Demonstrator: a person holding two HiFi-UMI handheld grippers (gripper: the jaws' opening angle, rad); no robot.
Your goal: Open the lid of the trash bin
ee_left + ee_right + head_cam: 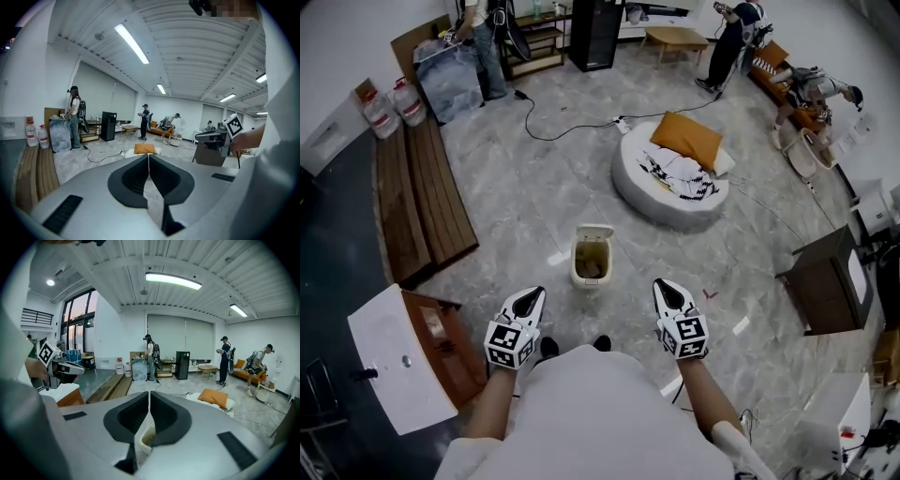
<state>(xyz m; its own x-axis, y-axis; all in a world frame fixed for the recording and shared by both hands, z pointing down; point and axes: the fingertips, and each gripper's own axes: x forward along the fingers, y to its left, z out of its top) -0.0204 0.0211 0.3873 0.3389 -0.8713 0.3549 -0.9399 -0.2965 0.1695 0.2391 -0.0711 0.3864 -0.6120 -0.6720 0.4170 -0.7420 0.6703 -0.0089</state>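
At the far left a white rectangular sink top [394, 361] lies on a brown wooden cabinet [441, 333], and beyond it dark wooden planks [417, 202] run along the wall towards two clear water bottles [394, 103]. The left gripper [531, 298] hangs above the grey marbled tile floor [525, 202] with its jaws pressed together on nothing. Ahead of it and between the two grippers, touching neither, the small cream plastic trash bin [591, 267] stands on the floor with its lid [594, 232] raised at the back and something brownish inside; nothing lies between it and either gripper. The right gripper [667, 291] is likewise clenched and empty, and its own view shows the bin just below its jaws. Further on, a black cable [558, 131] trails to a round white floor cushion [661, 197] bearing an orange pillow [686, 139]. A dark brown cabinet [825, 281] stands at the right, and people stand at the room's far end.
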